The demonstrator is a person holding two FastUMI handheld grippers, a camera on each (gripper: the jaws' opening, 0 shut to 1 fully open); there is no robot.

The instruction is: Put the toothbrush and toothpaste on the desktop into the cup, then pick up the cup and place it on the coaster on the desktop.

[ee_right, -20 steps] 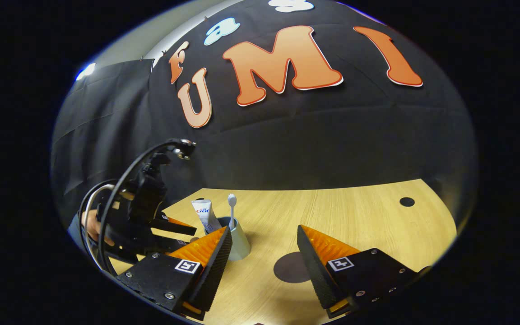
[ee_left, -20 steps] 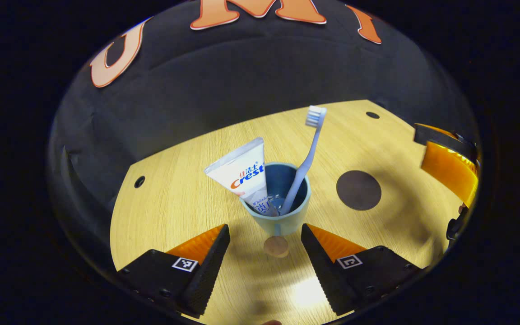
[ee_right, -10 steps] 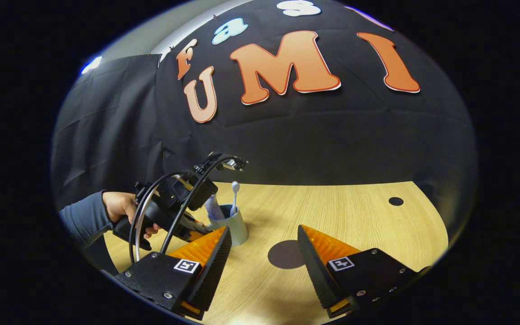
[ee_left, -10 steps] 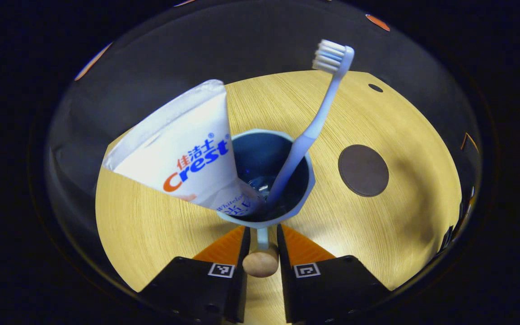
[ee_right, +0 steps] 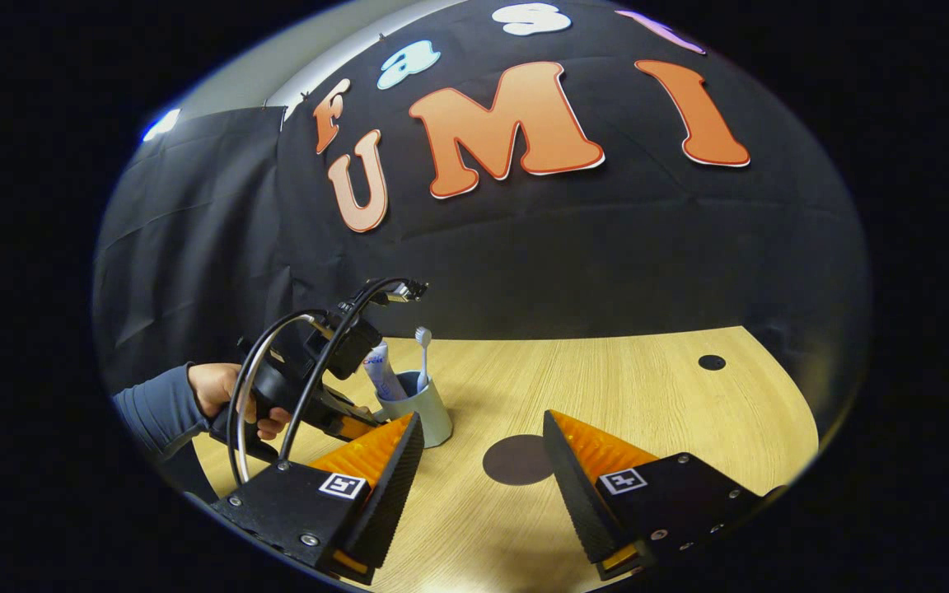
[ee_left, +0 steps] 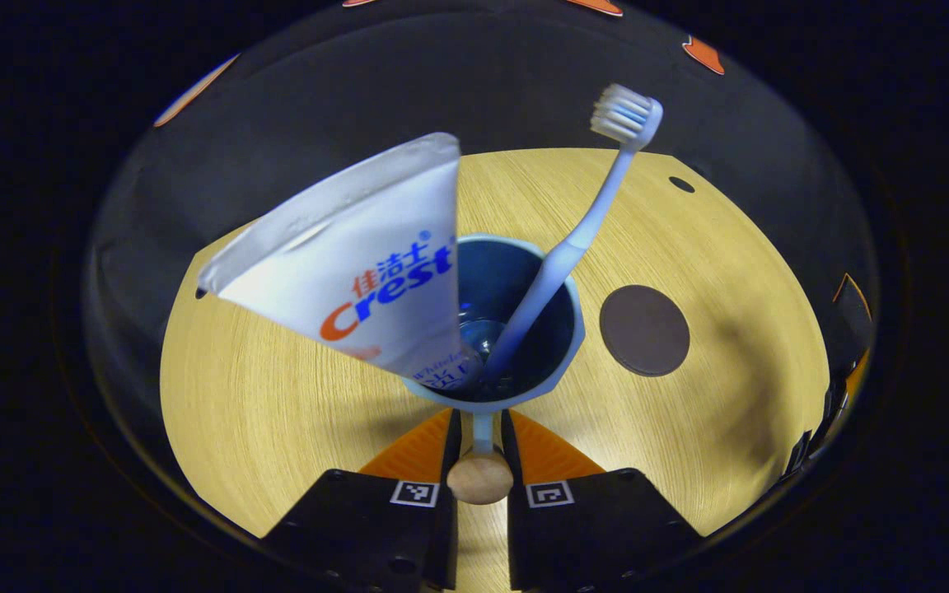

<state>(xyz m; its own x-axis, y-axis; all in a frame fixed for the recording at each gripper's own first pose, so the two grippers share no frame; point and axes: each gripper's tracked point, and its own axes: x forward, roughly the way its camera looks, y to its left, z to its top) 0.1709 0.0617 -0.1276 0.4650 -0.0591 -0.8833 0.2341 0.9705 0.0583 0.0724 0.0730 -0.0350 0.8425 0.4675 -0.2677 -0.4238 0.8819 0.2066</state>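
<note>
A pale blue cup (ee_left: 567, 364) holds a white toothpaste tube (ee_left: 376, 280) leaning left and a light blue toothbrush (ee_left: 573, 247) leaning right, bristles up. My left gripper (ee_left: 480, 420) is shut on the cup's thin handle (ee_left: 482, 435), which ends in a wooden knob (ee_left: 480, 480). The dark round coaster (ee_left: 644, 330) lies on the desk just right of the cup. In the right gripper view, the cup (ee_right: 429, 416) stands left of the coaster (ee_right: 516, 459), with the left gripper (ee_right: 343, 416) and a hand (ee_right: 231, 399) behind it. My right gripper (ee_right: 483, 428) is open above the desk, holding nothing.
The wooden desktop (ee_left: 277, 395) has a small dark hole (ee_left: 680, 184) at its far right, also visible as the hole (ee_right: 712, 362) in the right gripper view. Black cloth wall stands behind the desk. A cable (ee_right: 277, 354) loops over the left gripper.
The left gripper moved up to the cup and shut on its handle. Since then the cup and gripper have shifted slightly toward the coaster. The right gripper has stayed open and nearly still.
</note>
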